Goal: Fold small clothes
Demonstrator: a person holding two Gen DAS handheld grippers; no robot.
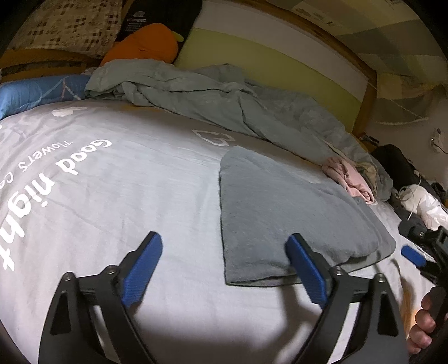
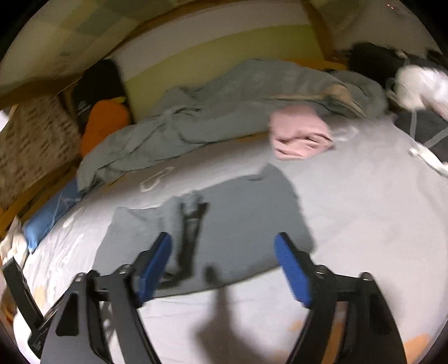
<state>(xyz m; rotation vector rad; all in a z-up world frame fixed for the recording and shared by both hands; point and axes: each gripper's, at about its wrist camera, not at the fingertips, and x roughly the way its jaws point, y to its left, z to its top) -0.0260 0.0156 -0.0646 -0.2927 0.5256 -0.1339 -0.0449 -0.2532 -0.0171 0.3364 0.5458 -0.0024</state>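
Both grippers, left (image 1: 224, 252) and right (image 2: 222, 252), are hovering spread wide and empty over the folded grey cloth (image 1: 280, 201) on the bed (image 1: 126, 196).

White lettering "Good night" printed large on the grey bedsheet (image 1: 117, 201), smaller "Flowers" beside it, seen upside down, small white print on a black package (image 1: 137, 21) too blurred to read

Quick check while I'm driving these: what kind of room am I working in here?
Most likely a bedroom. The work surface is a bed with a printed grey sheet, a rumpled duvet and a checked pillow against a wooden headboard.
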